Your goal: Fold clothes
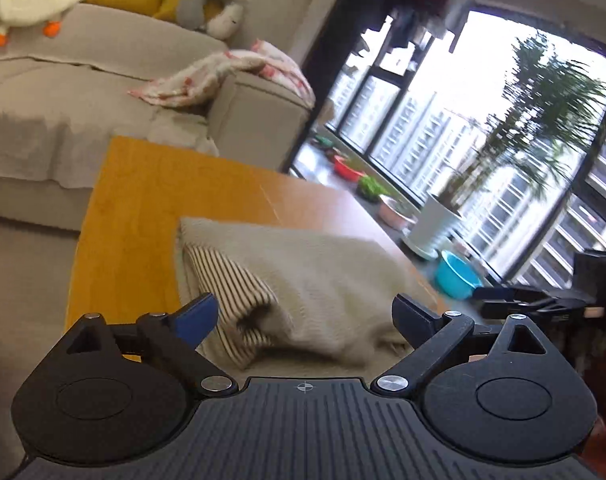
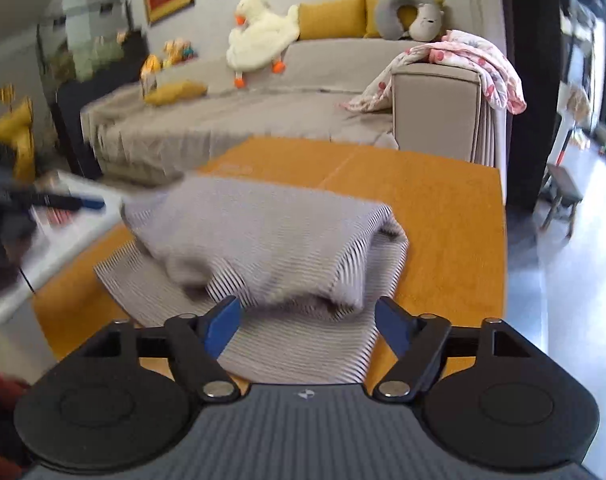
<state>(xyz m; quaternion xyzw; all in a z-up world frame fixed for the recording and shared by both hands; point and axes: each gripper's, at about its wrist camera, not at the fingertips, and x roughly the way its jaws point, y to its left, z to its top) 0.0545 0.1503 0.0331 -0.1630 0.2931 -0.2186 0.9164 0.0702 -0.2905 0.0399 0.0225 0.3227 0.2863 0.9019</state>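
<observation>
1. We've got the grey-and-white striped knit garment [image 2: 263, 240] sitting folded over on itself on the orange wooden worktop [image 2: 443, 208], roughly in the middle of it. The top layer is bunched up over a flatter striped layer underneath.
2. Our right gripper [image 2: 307, 322] is spread wide, with both blue-tipped fingers [image 2: 223, 326] at the near edge of the garment, one on each side of the bunched fold. Nothing is held between them.
3. Our left gripper [image 1: 305, 316] is wide apart too and holds nothing. It sits at the garment's [image 1: 295, 276] other side, fingers [image 1: 197, 318] flanking a rolled-up end where the stripes show.
4. From the left wrist view, the right gripper pokes in at the garment's far right [image 1: 543, 304].
5. Beyond the worktop there's a long grey fabric sofa [image 2: 263, 116] with a white plush goose [image 2: 259, 36] lying on it and a pink floral blanket [image 2: 475, 64] draped over its armrest.
6. Both views are a bit motion-blurred.
</observation>
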